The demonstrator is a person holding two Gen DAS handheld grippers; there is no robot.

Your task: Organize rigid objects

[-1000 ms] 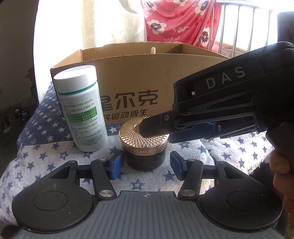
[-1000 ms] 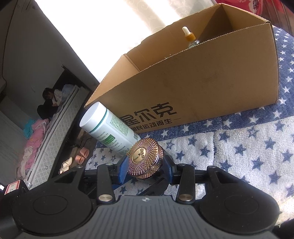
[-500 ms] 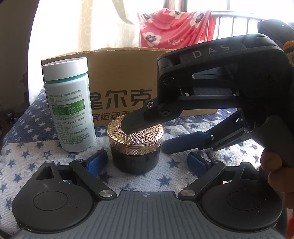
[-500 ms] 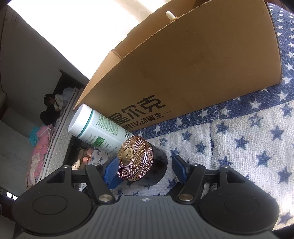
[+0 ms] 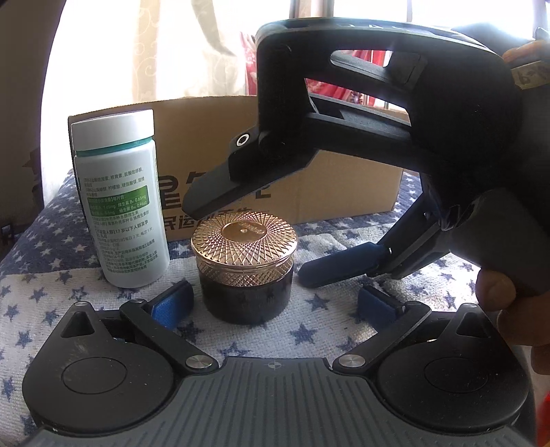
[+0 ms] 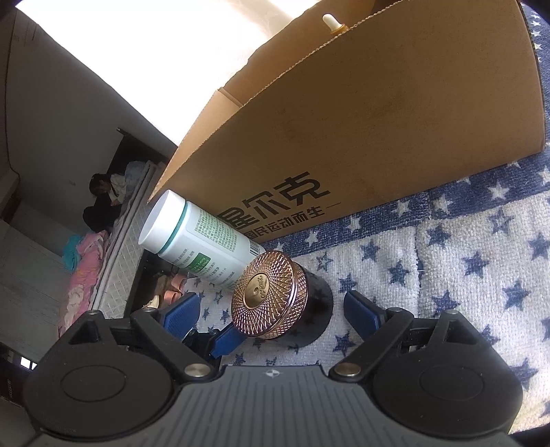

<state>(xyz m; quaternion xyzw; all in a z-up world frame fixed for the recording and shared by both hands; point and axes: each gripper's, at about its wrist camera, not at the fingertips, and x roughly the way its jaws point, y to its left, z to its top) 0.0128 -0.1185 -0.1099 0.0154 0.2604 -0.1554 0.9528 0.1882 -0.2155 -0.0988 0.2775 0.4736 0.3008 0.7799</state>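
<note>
A dark jar with a copper patterned lid (image 5: 245,271) stands upright on the star-printed towel (image 5: 51,302). My left gripper (image 5: 275,302) has its jaws opening, with the jar between the blue pads and clear of both. My right gripper (image 6: 271,311) comes at the same jar (image 6: 271,295) from the side. Its jaws are opening too, one finger (image 5: 220,185) above the lid and the other beside the jar, neither touching. A white bottle with a teal band (image 5: 120,206) stands just left of the jar.
An open cardboard box (image 5: 343,192) with printed characters stands right behind the jar and bottle. A dropper bottle tip (image 6: 331,22) pokes above its rim. A hand (image 5: 508,309) holds the right gripper's handle. The towel's left edge drops to a floor with shoes.
Both pairs of jaws have spread wide, away from the jar's sides and lid. The jar stays standing on the towel. The left view has dipped lower and closer.
</note>
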